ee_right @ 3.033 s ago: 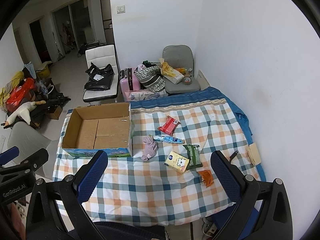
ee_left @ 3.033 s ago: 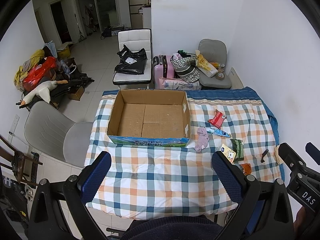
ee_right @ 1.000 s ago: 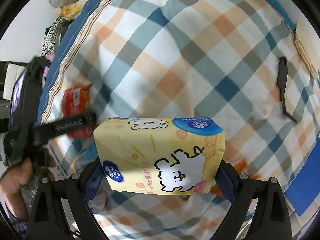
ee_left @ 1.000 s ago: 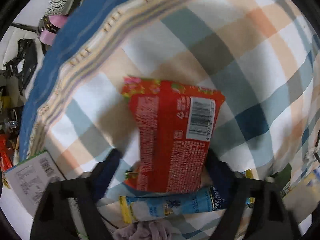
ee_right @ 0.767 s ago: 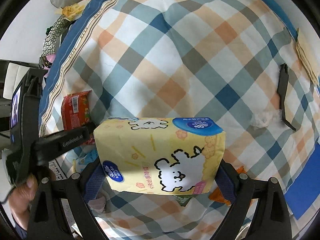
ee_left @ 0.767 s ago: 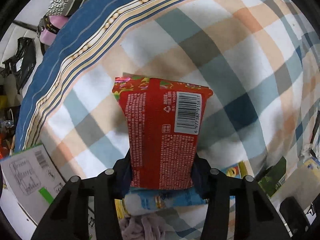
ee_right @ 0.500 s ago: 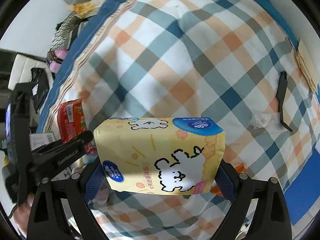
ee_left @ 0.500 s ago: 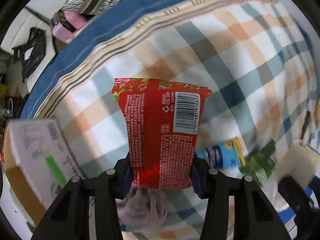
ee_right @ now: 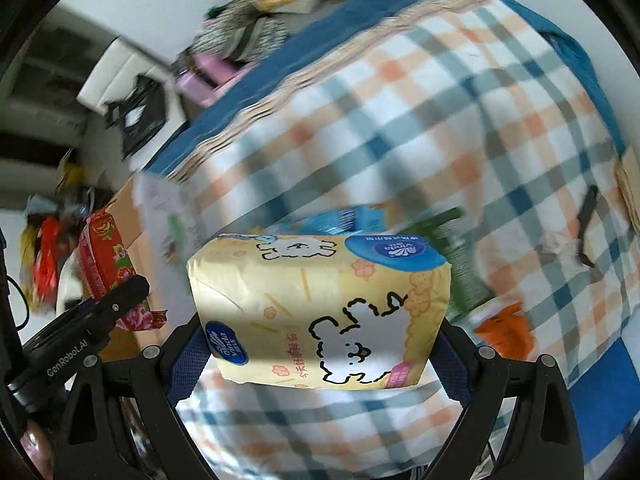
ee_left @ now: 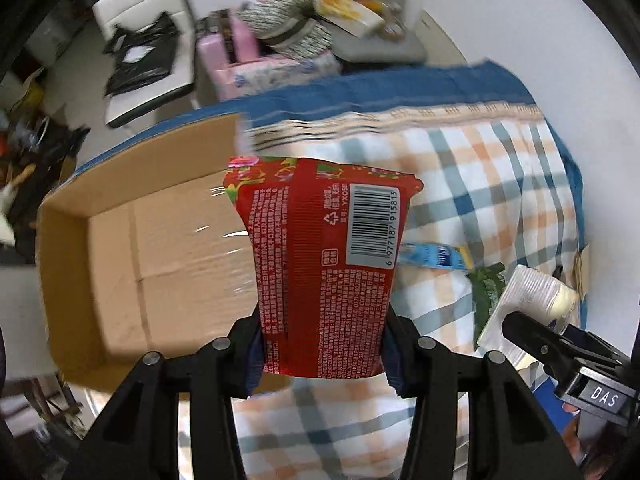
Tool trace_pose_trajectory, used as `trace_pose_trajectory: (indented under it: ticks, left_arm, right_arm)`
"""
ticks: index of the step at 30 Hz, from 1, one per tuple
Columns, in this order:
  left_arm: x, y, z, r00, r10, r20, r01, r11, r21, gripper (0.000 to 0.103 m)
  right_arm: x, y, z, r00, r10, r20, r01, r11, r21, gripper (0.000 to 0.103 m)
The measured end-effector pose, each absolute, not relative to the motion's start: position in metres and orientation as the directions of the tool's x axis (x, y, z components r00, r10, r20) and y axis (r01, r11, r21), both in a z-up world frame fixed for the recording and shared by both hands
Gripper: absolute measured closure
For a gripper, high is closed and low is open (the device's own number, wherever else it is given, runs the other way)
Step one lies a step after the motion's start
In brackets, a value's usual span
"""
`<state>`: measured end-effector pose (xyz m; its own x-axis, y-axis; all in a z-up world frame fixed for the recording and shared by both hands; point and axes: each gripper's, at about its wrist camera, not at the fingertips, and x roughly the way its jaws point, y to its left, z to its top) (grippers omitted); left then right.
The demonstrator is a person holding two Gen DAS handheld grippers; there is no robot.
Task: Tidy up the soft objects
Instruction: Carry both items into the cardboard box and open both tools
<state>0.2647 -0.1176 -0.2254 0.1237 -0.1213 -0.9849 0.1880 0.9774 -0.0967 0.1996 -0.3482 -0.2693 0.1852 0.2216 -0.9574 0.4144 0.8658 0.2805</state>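
Note:
My left gripper (ee_left: pixel 322 350) is shut on a red snack packet (ee_left: pixel 324 264) and holds it in the air over the right edge of the open cardboard box (ee_left: pixel 120 264). My right gripper (ee_right: pixel 320 354) is shut on a yellow tissue pack (ee_right: pixel 320 312) with a cartoon animal print, held above the checked cloth (ee_right: pixel 420 128). The red packet (ee_right: pixel 100 264) and left gripper also show at the left of the right wrist view. The tissue pack (ee_left: pixel 524 300) and the right gripper show at the right of the left wrist view.
A blue tube packet (ee_left: pixel 434 256), a green packet (ee_left: pixel 486 292) and an orange packet (ee_right: pixel 506 330) lie on the cloth. A black clip (ee_right: pixel 586 210) lies near the right edge. Chairs and bags (ee_left: pixel 288 32) stand behind the table.
Both grippers have risen from the cloth with their packs. The left one has swung left with the red packet, from over the cloth to the box's edge.

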Motion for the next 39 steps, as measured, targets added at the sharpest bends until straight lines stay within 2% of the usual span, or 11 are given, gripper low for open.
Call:
trace_pose_trajectory:
  ticks: [9,16,29,34,39]
  left_arm:
    - [0.265,0.014,-0.216,0.161,-0.104,-0.981,0.021,0.995,-0.102,0.058]
    - [0.287,0.084,-0.244,0.118,-0.119,-0.986,-0.056,0.990,-0.126,0.058]
    - [0.373,0.111,-0.341,-0.072,-0.210,-0.975,-0.050,0.977,-0.207,0.058]
    - [0.391,0.109,-0.362,-0.117,-0.265,-0.957,-0.066,0.964,-0.259,0.058]
    - [0.396,0.109,-0.366,-0.131,-0.266,-0.955,-0.078,0.963,-0.258,0.055]
  right_arm:
    - [0.232,-0.220,-0.236,0.200,0.284,-0.938,0.238,0.914,0.328,0.007]
    - [0.279,-0.117,-0.249,0.160,0.275,-0.948,0.106,0.950,0.293,0.007]
    - [0.372,-0.039,-0.309,0.064,0.071,-0.995,0.007,0.997,0.071,0.007]
    - [0.392,-0.042,-0.324,0.040,0.015,-0.999,0.008,1.000,0.015,0.006]
    - [0.405,-0.043,-0.326,0.054,-0.011,-0.998,0.010,1.000,-0.011,0.000]
